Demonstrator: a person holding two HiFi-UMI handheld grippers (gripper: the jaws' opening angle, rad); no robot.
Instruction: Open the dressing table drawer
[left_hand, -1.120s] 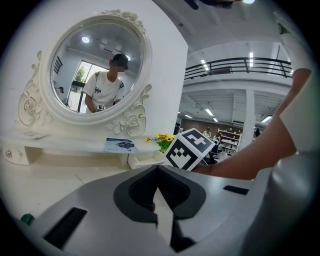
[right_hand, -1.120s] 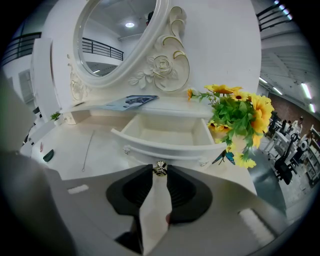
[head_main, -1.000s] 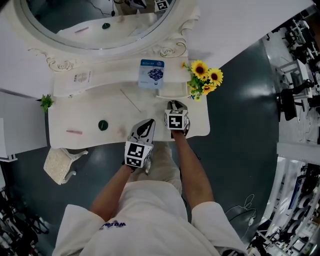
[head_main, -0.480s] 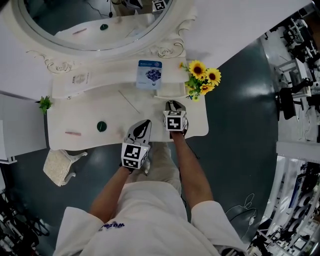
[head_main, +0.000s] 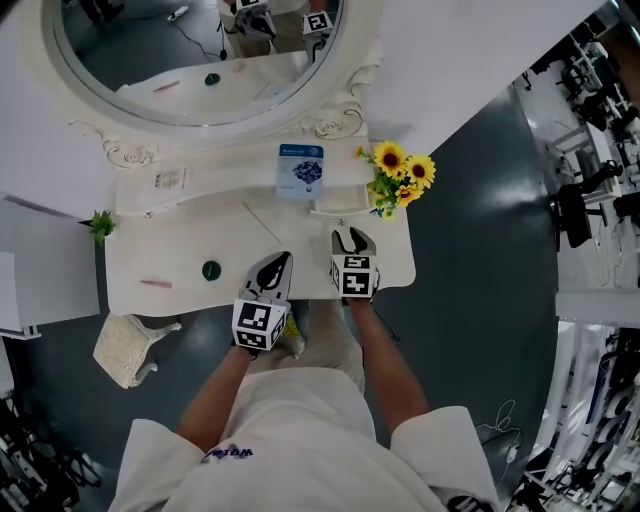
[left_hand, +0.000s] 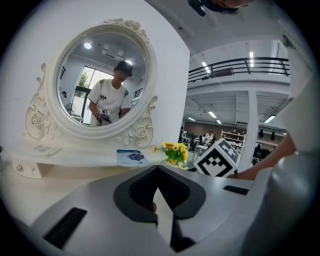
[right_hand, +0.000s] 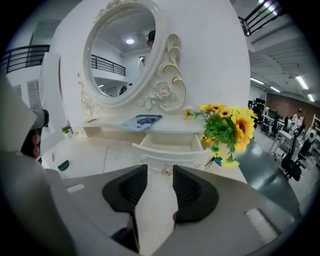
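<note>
The small cream wooden drawer (right_hand: 169, 144), carved along its front, sits pulled out just ahead of my right hand-held gripper (head_main: 351, 238), so I judge the opening done. Its jaws have just been opening and are apart, gripping nothing. The ornate metal knob (right_hand: 166, 171) lies just beyond their tips. My left hand-held gripper (left_hand: 159, 172) is closed and empty over the smooth white desk (right_hand: 95, 152).

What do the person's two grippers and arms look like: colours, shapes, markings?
Both the left gripper and the right gripper have pale grey shells with black, ribbed jaw pads tapering forward. Each carries a white cube printed with black square markers. No cables show. The person wears a white short-sleeved shirt.
</note>
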